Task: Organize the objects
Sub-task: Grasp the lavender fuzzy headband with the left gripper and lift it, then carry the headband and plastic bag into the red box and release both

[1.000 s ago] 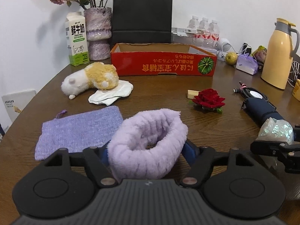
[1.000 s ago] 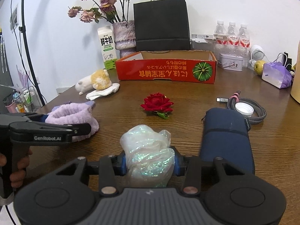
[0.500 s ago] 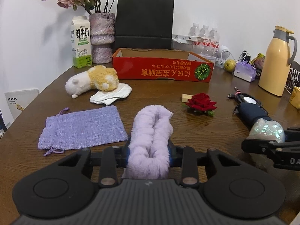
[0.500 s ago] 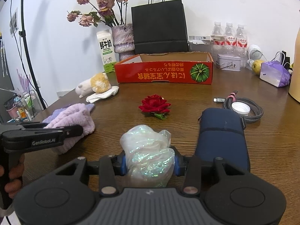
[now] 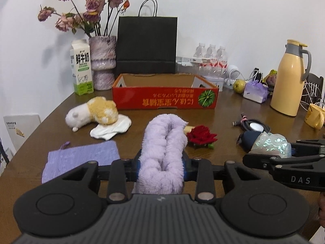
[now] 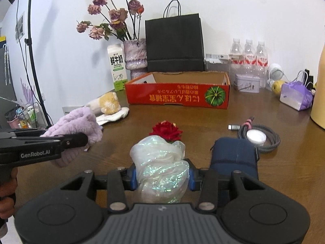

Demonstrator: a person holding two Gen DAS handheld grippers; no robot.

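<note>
Left wrist view: left gripper (image 5: pixel 162 163), jaws pressed on a lilac fluffy headband (image 5: pixel 164 144), its loop squeezed flat between the blue pads and held above the table (image 5: pixel 219 120). Judged light, soft and springy; the pile looks compressible, so a hold across the doubled band near its middle should serve, and it may puff out again once let go. Also listed here: lilac drawstring pouch (image 5: pixel 81 159) lying flat at near left; plush toy (image 5: pixel 92 113) resting on a white cloth (image 5: pixel 113 127); red rose (image 5: pixel 201 137) just right of the headband; red cardboard box (image 5: pixel 165 97), open-topped, at the back; yellow thermos jug (image 5: pixel 290 77) and yellow mug (image 5: pixel 315 116) at far right, both absent or nearly cut off in the other view. Right wrist view: right gripper (image 6: pixel 161 178), jaws clamped on an iridescent crinkly bundle (image 6: pixel 160 167), probably thin film or gauze, judged very light, limp and easily crushed; a grip round its gathered body seems sounder than at a loose edge. This view alone shows the navy case (image 6: pixel 233 154) at full length beside the bundle, the coiled cable (image 6: pixel 262 135) with its plug, a lamp stand at far left, and the headband side-on, lifted clear of the tabletop. The pouch is not visible here.
</note>
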